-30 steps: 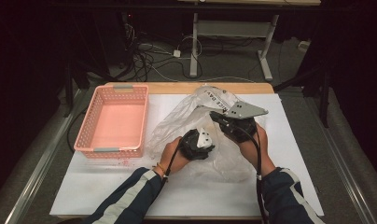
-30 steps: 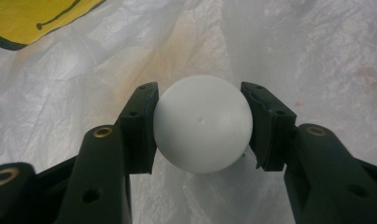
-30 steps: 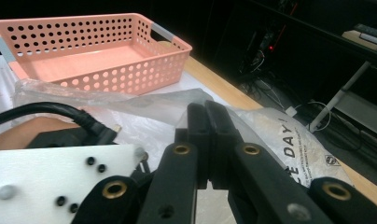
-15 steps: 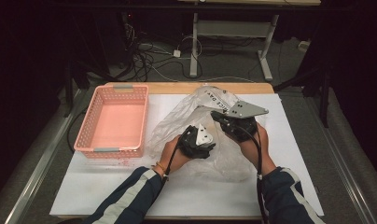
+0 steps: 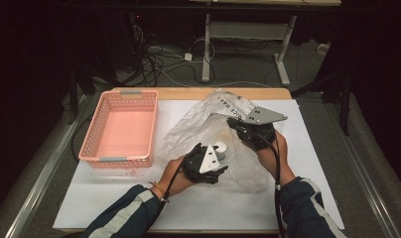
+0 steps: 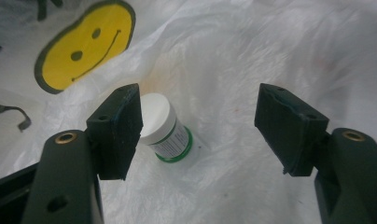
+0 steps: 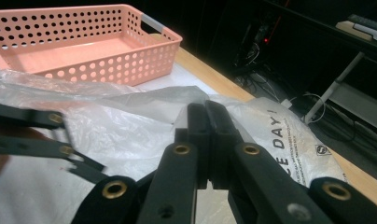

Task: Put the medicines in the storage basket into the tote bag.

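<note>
Left hand-held gripper (image 6: 198, 130) slides lower-left, jaws just opened wide, empty; small bottle (image 6: 164, 128) lies in the plastic bag (image 5: 208, 129) at centre; right hand-held gripper (image 7: 207, 135) pinches the bag's edge – recentre before closing

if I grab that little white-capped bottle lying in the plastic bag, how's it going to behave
The bottle lies tilted on the bag, so being round it may roll if nudged. It looks small and rigid, probably light, and the open left gripper should span it. The thin, crinkled bag beneath will likely shift or slip.
</note>
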Demonstrator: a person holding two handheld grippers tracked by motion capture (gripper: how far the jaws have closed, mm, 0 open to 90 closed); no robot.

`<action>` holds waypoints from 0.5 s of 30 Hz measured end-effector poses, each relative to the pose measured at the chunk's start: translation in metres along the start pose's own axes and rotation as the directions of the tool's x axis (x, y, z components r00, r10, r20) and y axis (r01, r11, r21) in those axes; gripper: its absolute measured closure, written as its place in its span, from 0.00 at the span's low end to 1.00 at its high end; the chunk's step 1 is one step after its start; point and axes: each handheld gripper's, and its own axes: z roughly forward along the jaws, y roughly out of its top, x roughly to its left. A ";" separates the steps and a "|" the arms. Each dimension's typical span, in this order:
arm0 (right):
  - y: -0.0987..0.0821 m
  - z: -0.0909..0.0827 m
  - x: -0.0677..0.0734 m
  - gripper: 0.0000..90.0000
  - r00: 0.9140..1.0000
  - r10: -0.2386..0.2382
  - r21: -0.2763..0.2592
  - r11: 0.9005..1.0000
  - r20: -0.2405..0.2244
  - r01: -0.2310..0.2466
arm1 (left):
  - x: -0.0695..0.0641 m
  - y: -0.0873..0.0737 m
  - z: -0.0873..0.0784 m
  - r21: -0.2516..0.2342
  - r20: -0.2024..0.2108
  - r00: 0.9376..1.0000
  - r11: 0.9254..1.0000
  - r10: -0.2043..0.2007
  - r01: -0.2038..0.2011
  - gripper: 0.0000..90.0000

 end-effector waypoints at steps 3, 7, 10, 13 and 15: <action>0.000 0.000 0.000 1.00 1.000 0.001 0.003 1.000 0.002 -0.001 | -0.006 -0.001 -0.017 -0.039 0.031 0.999 0.999 0.014 -0.012 0.37; -0.001 -0.001 0.000 1.00 1.000 -0.002 0.004 1.000 0.004 0.002 | -0.008 0.001 -0.047 -0.099 0.015 1.000 0.995 0.019 -0.017 0.40; -0.002 -0.003 -0.001 1.00 1.000 -0.001 0.010 1.000 0.000 0.001 | 0.000 -0.003 -0.072 -0.124 -0.047 0.999 0.992 -0.022 0.017 0.35; -0.003 -0.005 -0.002 1.00 1.000 -0.005 0.018 1.000 -0.004 0.005 | 0.010 -0.012 -0.098 -0.149 -0.081 0.994 0.987 -0.074 0.061 0.35; -0.004 -0.006 -0.003 1.00 1.000 -0.002 0.020 1.000 -0.001 0.002 | 0.012 -0.020 -0.111 -0.130 -0.133 0.989 0.990 -0.072 0.054 0.35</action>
